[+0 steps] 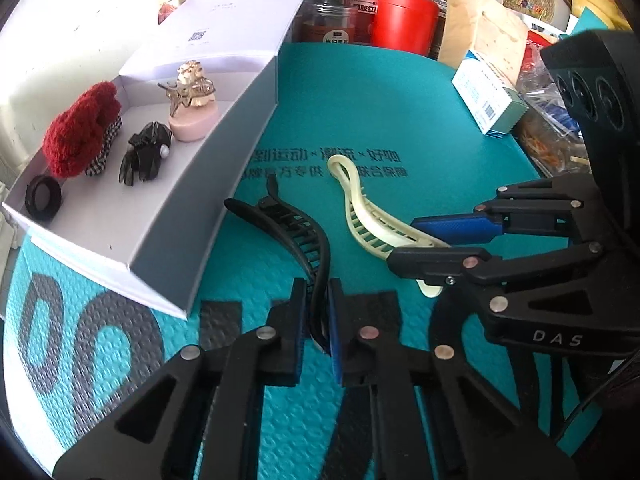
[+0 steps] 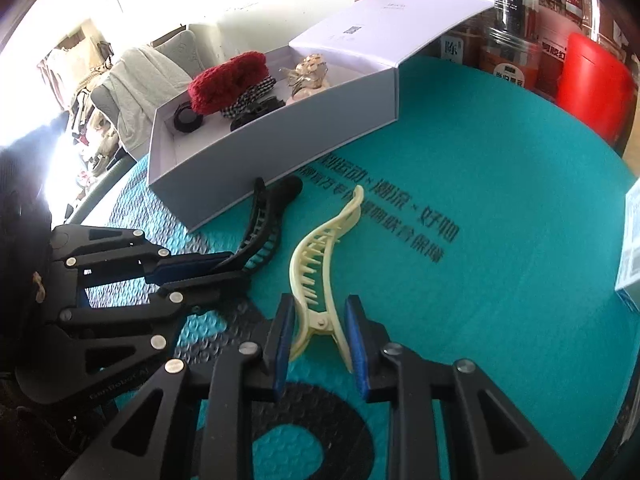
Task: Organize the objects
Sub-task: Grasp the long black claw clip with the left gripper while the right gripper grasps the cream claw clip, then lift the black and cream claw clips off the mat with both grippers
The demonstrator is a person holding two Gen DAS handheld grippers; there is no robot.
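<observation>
A black banana hair clip [image 1: 296, 228] lies on the teal mat; my left gripper [image 1: 318, 312] is shut on its near end. It shows too in the right wrist view [image 2: 264, 224], with the left gripper [image 2: 224, 266] on it. A cream banana hair clip [image 2: 324, 256] lies beside it; my right gripper [image 2: 318, 332] has its pads on either side of the clip's handle end, touching it. The cream clip [image 1: 368, 212] and right gripper [image 1: 420, 244] also show in the left wrist view. An open white box [image 1: 224, 168] holds a red fluffy scrunchie [image 1: 82, 130] and other hair accessories.
The box [image 2: 280, 152] stands left of the clips, its lid [image 1: 224, 24] leaning back. Jars, a red canister [image 1: 404, 20], a paper bag and a small carton [image 1: 490, 94] crowd the mat's far and right edges.
</observation>
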